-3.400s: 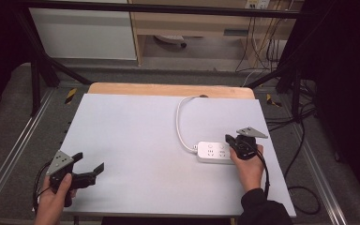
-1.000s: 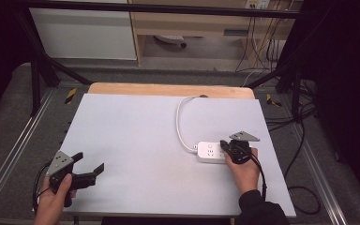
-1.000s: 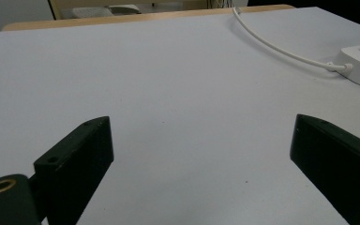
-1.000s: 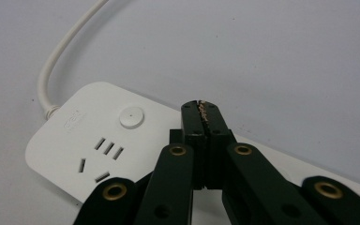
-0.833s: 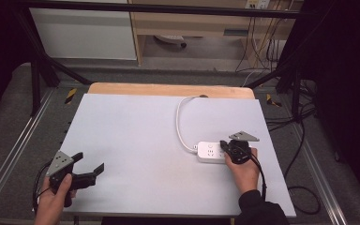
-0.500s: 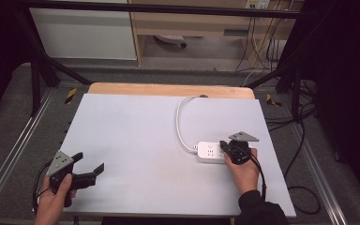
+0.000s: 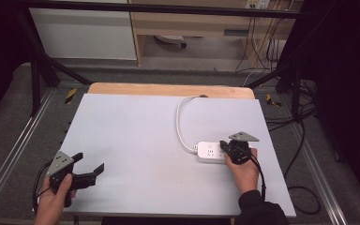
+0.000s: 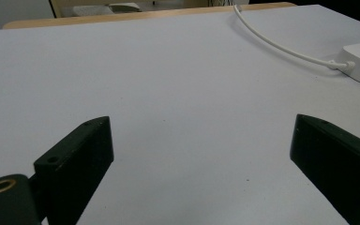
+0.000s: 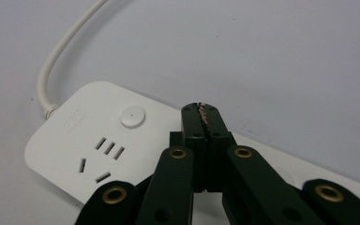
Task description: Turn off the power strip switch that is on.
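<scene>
The white-topped bench [image 7: 136, 140] carries a white power strip [image 7: 210, 152] near its right edge, long axis running left-right, its cord [image 7: 182, 126] leaving the left end and curving toward the far edge. The right tongs [image 9: 201, 123], pressed together on nothing, sit over the strip just beside its round button [image 9: 132, 117], likely poised to press it. The left tongs [image 7: 90, 167] rest spread apart near the bench's front-left corner, seemingly parked clear.

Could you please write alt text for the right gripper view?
The right claw, jaws shut together, sits above a white power strip beside its round button. The strip's white cord curves away over a pale grey table.
</scene>
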`<state>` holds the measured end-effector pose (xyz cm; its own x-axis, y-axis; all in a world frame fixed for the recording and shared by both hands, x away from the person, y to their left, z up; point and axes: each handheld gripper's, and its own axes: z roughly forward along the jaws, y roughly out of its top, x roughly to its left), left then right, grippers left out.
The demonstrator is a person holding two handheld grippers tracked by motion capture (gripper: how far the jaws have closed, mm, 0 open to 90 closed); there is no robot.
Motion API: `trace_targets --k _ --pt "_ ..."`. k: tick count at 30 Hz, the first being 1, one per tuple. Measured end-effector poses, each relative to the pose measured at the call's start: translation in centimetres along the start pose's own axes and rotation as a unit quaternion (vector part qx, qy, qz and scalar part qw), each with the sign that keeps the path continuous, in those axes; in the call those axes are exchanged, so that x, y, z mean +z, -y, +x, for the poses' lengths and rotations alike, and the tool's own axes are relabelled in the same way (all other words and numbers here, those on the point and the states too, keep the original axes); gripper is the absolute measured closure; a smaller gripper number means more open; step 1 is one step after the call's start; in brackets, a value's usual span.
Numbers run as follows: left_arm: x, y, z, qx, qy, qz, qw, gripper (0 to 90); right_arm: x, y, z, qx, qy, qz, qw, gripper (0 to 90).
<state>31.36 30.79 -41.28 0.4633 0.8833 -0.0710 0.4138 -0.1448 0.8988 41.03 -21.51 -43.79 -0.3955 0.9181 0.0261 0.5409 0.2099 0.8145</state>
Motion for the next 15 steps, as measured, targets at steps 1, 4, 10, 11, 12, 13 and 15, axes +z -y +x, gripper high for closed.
trace_targets --k 1,4,10,11,12,13,15 --pt "0.00 0.00 0.00 0.000 0.000 0.000 1.0000 6.3 0.00 -0.01 0.01 0.000 0.000 0.000 1.0000 90.0" --pt "0.01 0.01 -0.01 0.000 0.000 0.000 1.0000 6.3 0.00 0.00 0.01 -0.002 0.001 0.000 1.0000 90.0" --pt "0.01 0.01 0.01 0.000 0.000 0.001 1.0000 6.3 0.01 -0.03 0.04 -0.002 0.002 0.001 1.0000 90.0" --pt "0.01 0.02 0.01 0.000 -0.001 0.001 1.0000 6.3 0.01 -0.03 0.04 -0.002 0.002 0.001 1.0000 90.0" --pt "0.01 0.02 0.01 0.000 -0.001 0.001 1.0000 6.3 0.01 -0.03 0.05 -0.002 0.002 0.001 1.0000 90.0" --pt "0.01 0.02 0.01 0.000 -0.001 0.001 1.0000 6.3 0.01 -0.03 0.05 -0.002 0.002 0.001 1.0000 90.0" --pt "0.01 0.02 0.01 0.000 -0.001 0.002 1.0000 6.3 0.00 -0.05 0.07 -0.003 0.002 0.002 1.0000 90.0"
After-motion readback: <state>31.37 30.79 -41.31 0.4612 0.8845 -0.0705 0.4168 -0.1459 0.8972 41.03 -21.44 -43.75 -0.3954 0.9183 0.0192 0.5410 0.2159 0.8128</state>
